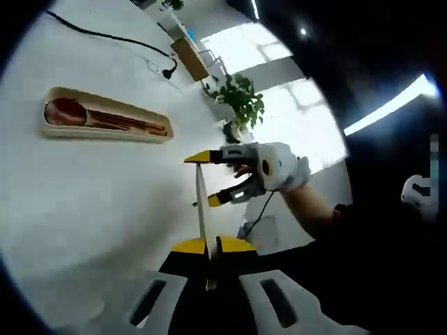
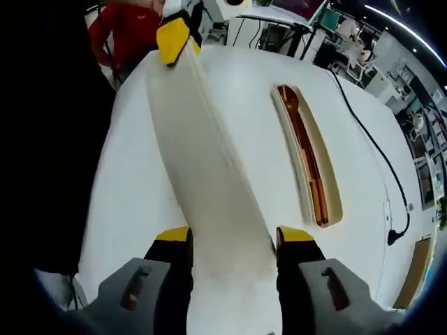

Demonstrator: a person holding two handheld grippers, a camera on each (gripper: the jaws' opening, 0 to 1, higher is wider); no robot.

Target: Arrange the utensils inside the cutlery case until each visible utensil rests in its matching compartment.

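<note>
While both grippers are raised above the white table (image 1: 84, 202), the open cutlery case (image 1: 105, 117) lies flat on it at the left of the left gripper view, a spoon (image 1: 66, 112) at its left end with wooden handles running rightward along the tray. A black cable (image 1: 112, 38) crosses the table beyond the case. Further right, the case lid (image 1: 201, 202) is seen edge-on as a thin cream strip, held off the table. The left gripper (image 1: 208, 246) has its yellow-tipped jaws closed tightly on the near end of this strip. The right gripper (image 1: 218, 178), held by a gloved hand (image 1: 279, 166), stands at the far end with its jaws spread either side of the lid; contact cannot be confirmed. A potted plant (image 1: 241, 98) stands behind.

In the right gripper view, the left gripper (image 2: 173, 38) clamps the far end of the lid (image 2: 202, 181) at upper left. The lid's broad face runs down between the right gripper (image 2: 234, 237) jaws, which are wide apart at its edges. The case (image 2: 307, 157) lies to the right, well apart from the lid, with the spoon (image 2: 288, 98) at its far end.
</note>
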